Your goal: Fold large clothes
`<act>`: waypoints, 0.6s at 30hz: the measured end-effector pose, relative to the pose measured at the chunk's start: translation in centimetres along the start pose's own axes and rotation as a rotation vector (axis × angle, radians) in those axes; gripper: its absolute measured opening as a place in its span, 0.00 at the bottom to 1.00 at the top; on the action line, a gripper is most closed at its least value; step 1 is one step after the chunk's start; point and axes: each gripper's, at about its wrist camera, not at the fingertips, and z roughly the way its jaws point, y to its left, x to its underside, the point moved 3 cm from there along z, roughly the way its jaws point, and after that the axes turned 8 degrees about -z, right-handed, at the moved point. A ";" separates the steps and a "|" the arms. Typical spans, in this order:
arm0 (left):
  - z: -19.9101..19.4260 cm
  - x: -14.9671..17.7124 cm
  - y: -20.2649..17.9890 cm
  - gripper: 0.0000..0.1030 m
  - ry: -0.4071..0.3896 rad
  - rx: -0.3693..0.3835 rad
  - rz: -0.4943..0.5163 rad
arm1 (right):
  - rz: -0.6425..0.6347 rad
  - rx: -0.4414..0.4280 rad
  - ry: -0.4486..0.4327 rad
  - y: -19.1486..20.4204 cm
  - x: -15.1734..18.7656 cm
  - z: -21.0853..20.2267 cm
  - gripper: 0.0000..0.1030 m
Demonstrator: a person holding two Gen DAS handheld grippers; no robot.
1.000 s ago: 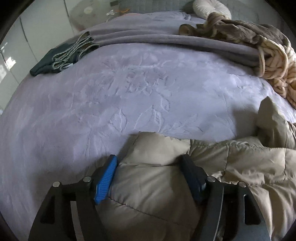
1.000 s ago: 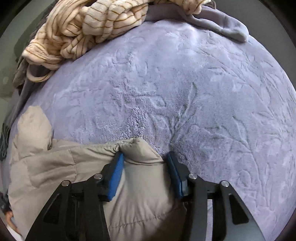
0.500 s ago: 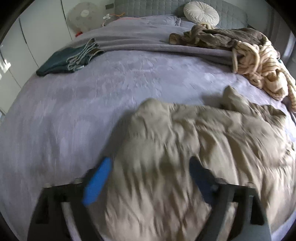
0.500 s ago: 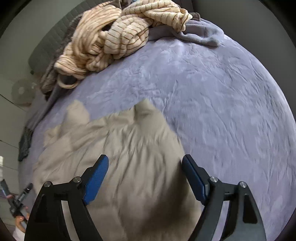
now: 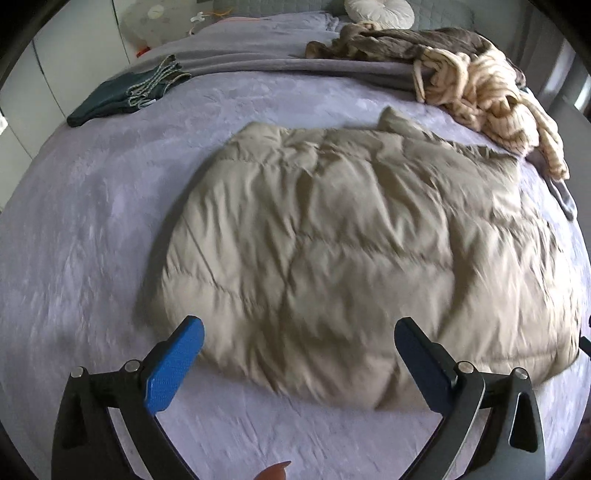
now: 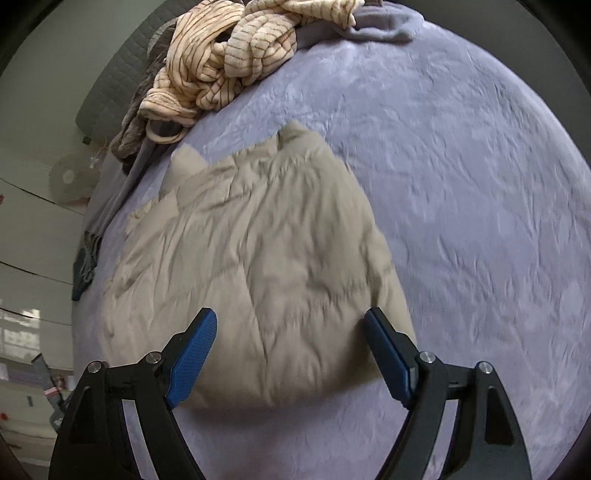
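Jaws on both grippers stand spread wide, holding nothing. I see my left gripper [image 5: 299, 334] hovering above the near edge of the beige quilted jacket [image 5: 362, 236], its blue fingers [image 5: 173, 365] apart on either side of the hem without touching the fabric. My right gripper [image 6: 290, 326] hangs the same way over the jacket's [image 6: 255, 266] other near corner, clear of the cloth.

Jacket lies spread on the lavender bedspread [image 5: 92, 229], puffy and wrinkled, roughly central on the bed. Its far edge shows a raised corner of fabric pointing toward the head of the bed. Some motion blur across the quilting in both views.

Beyond the jacket, near its far right corner, a heap of cream striped knitwear [image 5: 491, 92] sits bunched on the bedspread, with a brown garment [image 5: 399, 40] just behind it. Same cream heap [image 6: 236, 62] fills the top of the right wrist view. A folded dark green item [image 5: 122, 96] rests at the far left of the bed, well apart from the jacket. A round white cushion [image 5: 380, 9] sits at the headboard.
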 end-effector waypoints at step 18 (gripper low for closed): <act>0.8 5.0 2.3 1.00 0.111 0.091 -0.136 | 0.251 -0.256 0.120 -1.2 8.2 3.9 0.84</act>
